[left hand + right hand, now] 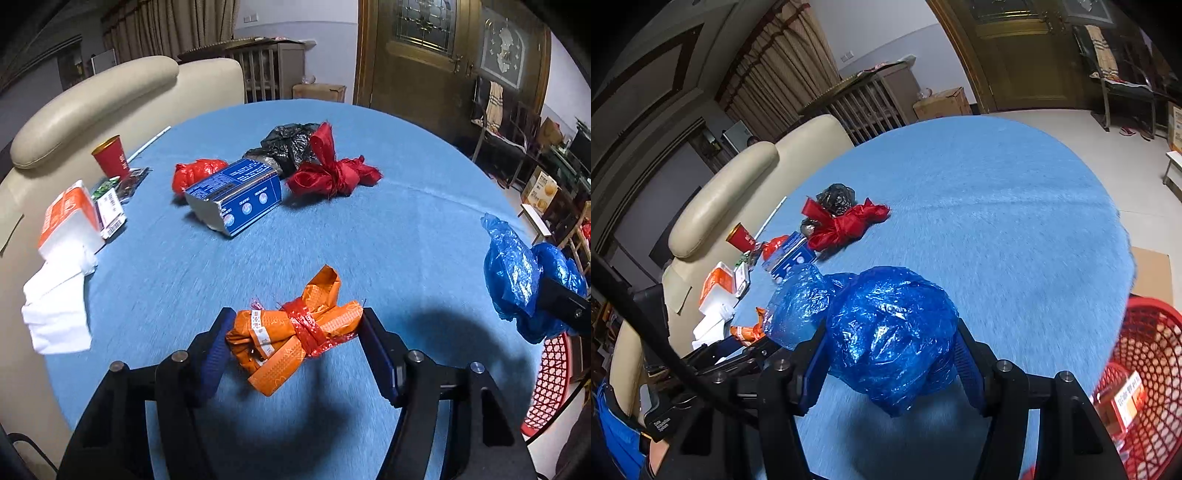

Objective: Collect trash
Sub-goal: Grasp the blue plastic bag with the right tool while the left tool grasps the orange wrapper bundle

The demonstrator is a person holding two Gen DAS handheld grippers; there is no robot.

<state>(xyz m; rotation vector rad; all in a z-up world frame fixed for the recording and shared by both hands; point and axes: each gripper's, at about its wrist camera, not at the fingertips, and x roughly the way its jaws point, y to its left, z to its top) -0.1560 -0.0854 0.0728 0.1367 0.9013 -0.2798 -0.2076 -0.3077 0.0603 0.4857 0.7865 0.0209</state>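
Observation:
My left gripper (295, 332) is shut on an orange wrapper bundle (291, 332) tied with red ribbon, just above the blue tablecloth (406, 221). My right gripper (888, 350) is shut on a crumpled blue plastic bag (882, 332) and holds it above the table; the bag also shows at the right in the left wrist view (517, 280). A red mesh basket (1152, 369) stands beside the table at the right, with a box in it. More trash lies on the table: a blue carton (236, 195), a red ribbon bundle (332, 173), a black bag (288, 144) and a red bag (195, 173).
A red paper cup (110, 157), an orange tissue pack (70, 218) with loose white tissues (55, 317) and small packets lie at the table's left edge. A cream sofa (92, 99) stands behind the table. Chairs and boxes stand at the far right.

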